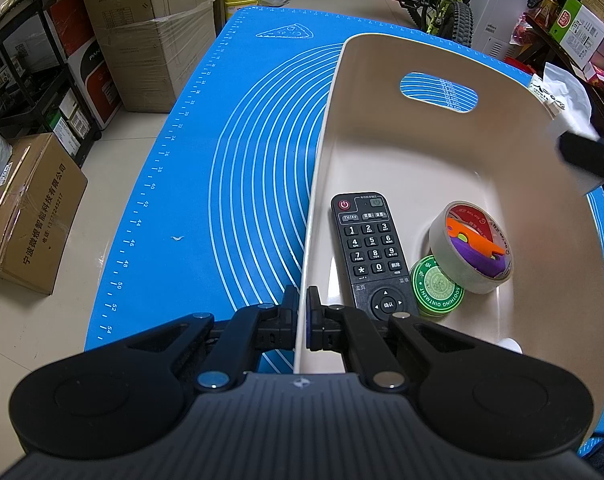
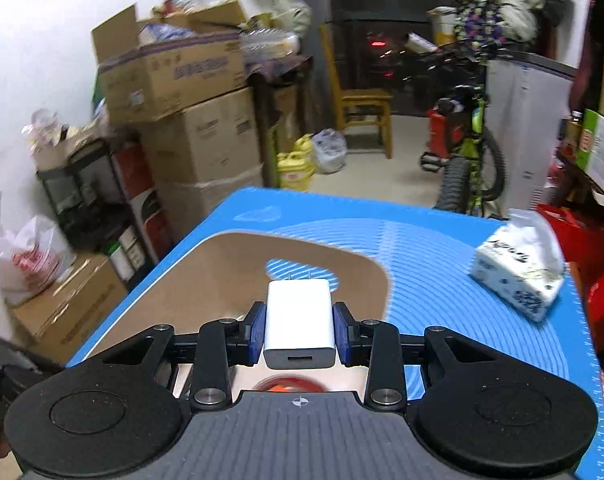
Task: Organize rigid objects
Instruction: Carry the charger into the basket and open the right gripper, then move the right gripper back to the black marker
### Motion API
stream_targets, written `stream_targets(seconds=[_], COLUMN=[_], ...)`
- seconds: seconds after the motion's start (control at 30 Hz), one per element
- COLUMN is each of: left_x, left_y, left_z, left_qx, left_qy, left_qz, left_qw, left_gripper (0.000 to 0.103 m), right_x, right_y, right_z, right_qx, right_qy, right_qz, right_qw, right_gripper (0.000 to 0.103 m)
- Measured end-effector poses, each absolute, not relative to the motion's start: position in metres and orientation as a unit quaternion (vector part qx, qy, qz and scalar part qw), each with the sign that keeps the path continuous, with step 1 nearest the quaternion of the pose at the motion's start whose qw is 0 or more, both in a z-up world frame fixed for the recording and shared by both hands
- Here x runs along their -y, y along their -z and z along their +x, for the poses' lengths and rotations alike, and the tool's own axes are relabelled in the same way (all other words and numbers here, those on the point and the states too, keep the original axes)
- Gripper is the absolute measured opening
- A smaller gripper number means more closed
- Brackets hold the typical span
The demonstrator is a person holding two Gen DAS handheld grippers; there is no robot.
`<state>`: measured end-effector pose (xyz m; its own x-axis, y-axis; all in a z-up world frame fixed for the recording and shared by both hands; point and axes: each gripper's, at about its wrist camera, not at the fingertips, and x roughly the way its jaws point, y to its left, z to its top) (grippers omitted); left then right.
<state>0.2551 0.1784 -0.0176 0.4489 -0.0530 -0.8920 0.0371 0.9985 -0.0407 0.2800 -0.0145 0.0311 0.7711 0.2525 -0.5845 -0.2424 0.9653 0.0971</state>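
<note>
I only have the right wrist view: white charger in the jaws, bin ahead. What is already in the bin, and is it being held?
Observer: The left gripper is shut on the near left wall of the cream bin.
Operator: What is already inside?
Observer: A black remote control lies flat on the floor along that left wall.
Operator: Anything else?
Observer: A roll of tape leans on its side right of the remote, with orange and purple pieces inside its ring, and a green ointment tin sits in front of it, between tape and remote.
Operator: Where is free floor for the white charger?
Observer: The far half, below the handle cutout, shows bare floor.
</note>
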Motion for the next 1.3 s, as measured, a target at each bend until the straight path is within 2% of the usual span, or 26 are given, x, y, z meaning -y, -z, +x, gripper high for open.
stream_targets(seconds=[0.47,0.7,0.73,0.9,0.93,1.3], left_x=[-0.178,-0.178,-0.178,-0.178,-0.178,-0.178], left_y=[0.018,0.018,0.018,0.018,0.018,0.017], left_z=[0.255,0.255,0.255,0.255,0.255,0.256], left_qx=[-0.524,-0.524,-0.524,-0.524,-0.524,-0.524], left_qy=[0.026,0.027,0.026,0.026,0.026,0.026], left_qz=[-0.008,-0.008,-0.008,-0.008,-0.007,-0.009], left_qw=[0.851,0.851,0.851,0.851,0.851,0.851], left_gripper=[0.005,0.005,0.005,0.005,0.005,0.005], right_x=[-0.019,-0.027,-0.026,-0.013,-0.009,0.057], right_y=[0.016,0.023,0.022,0.011,0.007,-0.026], right_z=[0.284,0.284,0.284,0.283,0.281,0.278], right_qx=[-0.416,-0.436,-0.435,-0.415,-0.409,-0.338], right_qy=[-0.166,-0.179,-0.180,-0.187,-0.182,-0.125], right_qz=[-0.026,-0.041,-0.037,-0.006,-0.002,0.049], right_qw=[0.894,0.881,0.881,0.890,0.894,0.931], right_gripper=[0.043,0.043,0.047,0.058,0.063,0.070])
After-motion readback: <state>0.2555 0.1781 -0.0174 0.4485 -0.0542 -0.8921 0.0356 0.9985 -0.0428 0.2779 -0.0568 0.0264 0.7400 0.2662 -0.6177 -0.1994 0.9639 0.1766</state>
